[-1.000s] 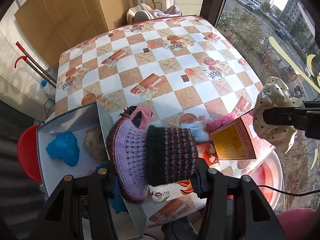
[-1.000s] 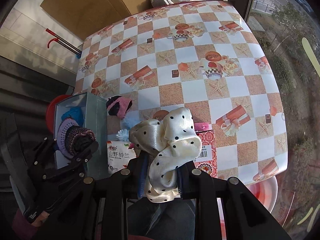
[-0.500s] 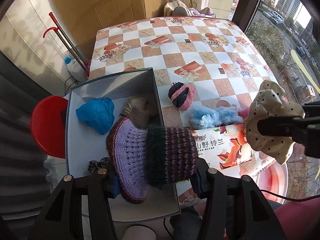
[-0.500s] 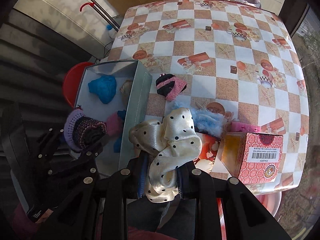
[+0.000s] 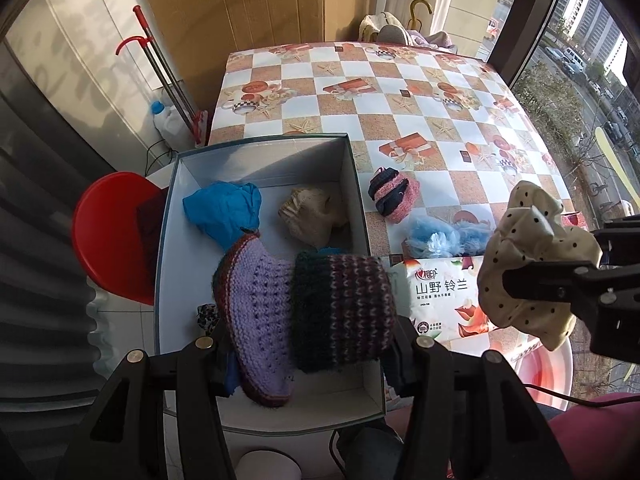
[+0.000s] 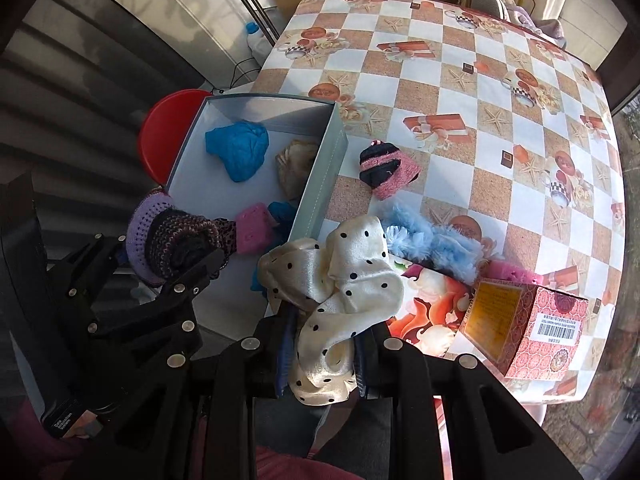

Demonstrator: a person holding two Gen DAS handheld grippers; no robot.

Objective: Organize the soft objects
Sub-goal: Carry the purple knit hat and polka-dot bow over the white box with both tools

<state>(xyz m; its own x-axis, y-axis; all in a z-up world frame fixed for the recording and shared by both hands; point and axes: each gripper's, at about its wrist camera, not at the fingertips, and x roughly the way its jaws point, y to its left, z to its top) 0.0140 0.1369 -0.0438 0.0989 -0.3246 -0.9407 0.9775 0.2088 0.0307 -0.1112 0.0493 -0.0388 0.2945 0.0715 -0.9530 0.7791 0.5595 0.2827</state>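
Note:
My left gripper (image 5: pixel 308 344) is shut on a purple and dark striped knitted sock (image 5: pixel 304 308) and holds it above the near part of the open grey box (image 5: pixel 356 176). It also shows in the right wrist view (image 6: pixel 176 240). My right gripper (image 6: pixel 324 344) is shut on a cream polka-dot scrunchie (image 6: pixel 340 288), just right of the box's near corner; it shows in the left wrist view too (image 5: pixel 528 256). In the box lie a blue cloth (image 5: pixel 224 208), a beige knit piece (image 5: pixel 312 212) and a pink item (image 6: pixel 254 232).
A pink and black knit sock (image 5: pixel 394 194) and a fluffy light-blue item (image 5: pixel 440 234) lie on the checkered table (image 5: pixel 360 92) right of the box. A tissue pack (image 5: pixel 436 292) and a red carton (image 6: pixel 532 328) sit at the near edge. A red stool (image 5: pixel 108 240) stands left.
Both grippers have swung left with their loads. The left gripper and its sock now hang over the box rather than over the table beside it. The scrunchie has come closer to the box.

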